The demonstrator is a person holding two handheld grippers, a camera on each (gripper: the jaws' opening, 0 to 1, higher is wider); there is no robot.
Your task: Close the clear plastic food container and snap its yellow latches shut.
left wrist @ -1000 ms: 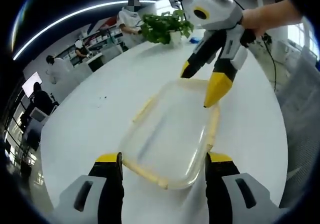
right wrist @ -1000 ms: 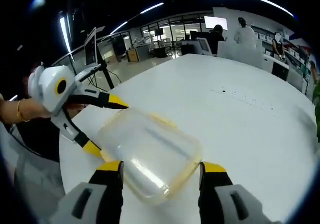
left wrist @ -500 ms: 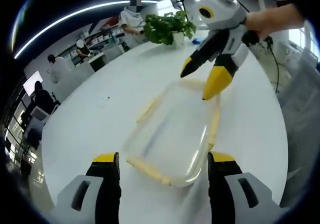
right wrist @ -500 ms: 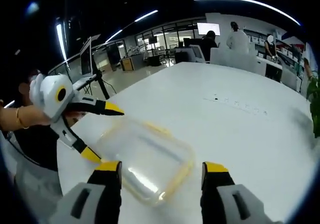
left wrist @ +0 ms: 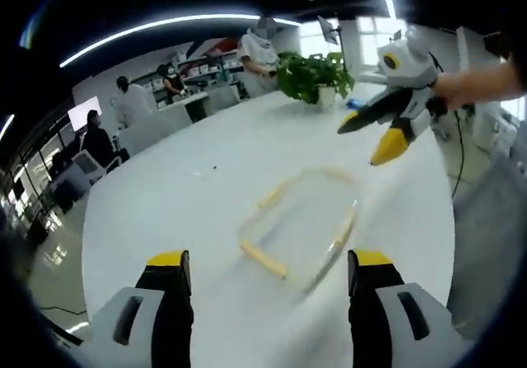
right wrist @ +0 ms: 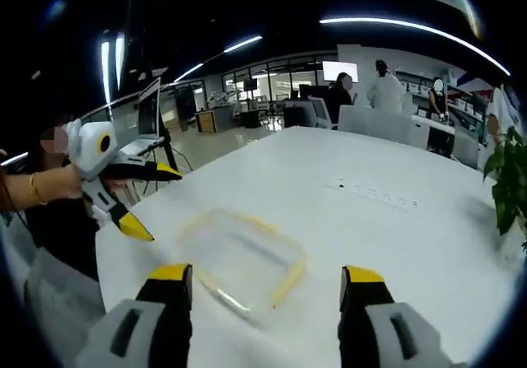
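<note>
Each handheld gripper has a pale grey body and two black jaws capped in yellow, the left gripper [left wrist: 265, 271] rising from six o'clock in its own view and the right gripper [right wrist: 265, 279] likewise. Seen from across the table, each has a rounded white head with a yellow-ringed black disc. A thin gold bracelet [right wrist: 34, 188] circles the wrist at nine o'clock.

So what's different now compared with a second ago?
Both grippers have pulled back from the container: the right gripper now hangs clear of it, the left gripper likewise, both open. The container stays flat on the table, lid on.
</note>
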